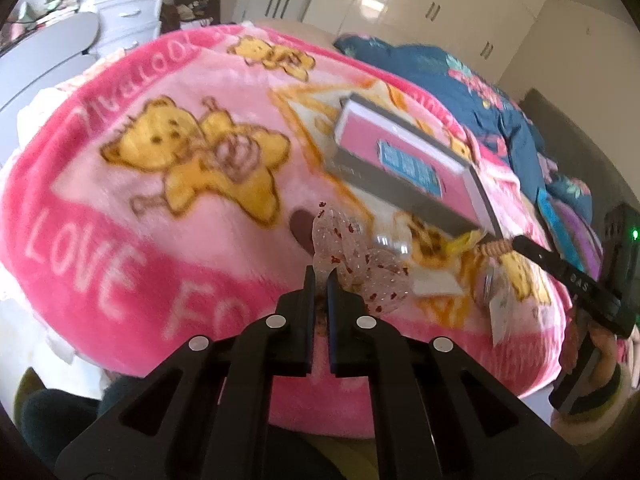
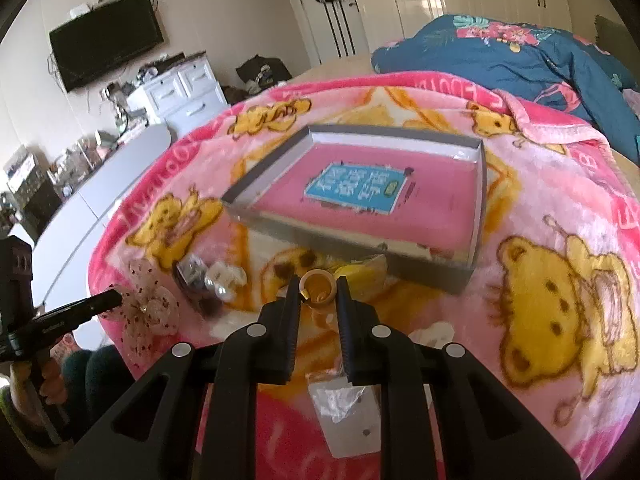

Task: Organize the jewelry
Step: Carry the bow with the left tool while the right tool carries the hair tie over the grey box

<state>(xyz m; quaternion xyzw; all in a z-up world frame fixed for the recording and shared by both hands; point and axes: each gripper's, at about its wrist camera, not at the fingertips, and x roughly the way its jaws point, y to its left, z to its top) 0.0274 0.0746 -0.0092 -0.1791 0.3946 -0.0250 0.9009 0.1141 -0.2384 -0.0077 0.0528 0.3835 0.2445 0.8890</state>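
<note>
My left gripper (image 1: 320, 276) is shut on the edge of a sheer flower-shaped bow (image 1: 352, 264) with red dots, held just above the pink bear blanket (image 1: 160, 240). In the right wrist view the same bow (image 2: 148, 312) hangs from the left gripper (image 2: 116, 300) at the far left. My right gripper (image 2: 319, 286) is shut on a beige ring (image 2: 318, 294), its pads pressing both sides. Straight beyond it lies a shallow grey box (image 2: 344, 244) with a pink floor and a blue label. The left wrist view shows the box (image 1: 400, 196) to the upper right and the right gripper (image 1: 508, 245) below it.
A small heap of pearl pieces and a dark hair tie (image 2: 216, 276) lies between the two grippers. A yellow item (image 2: 360, 270) rests against the box front, and a white packet (image 2: 344, 400) lies under my right gripper. A blue floral duvet (image 2: 520, 48) is bunched behind the box.
</note>
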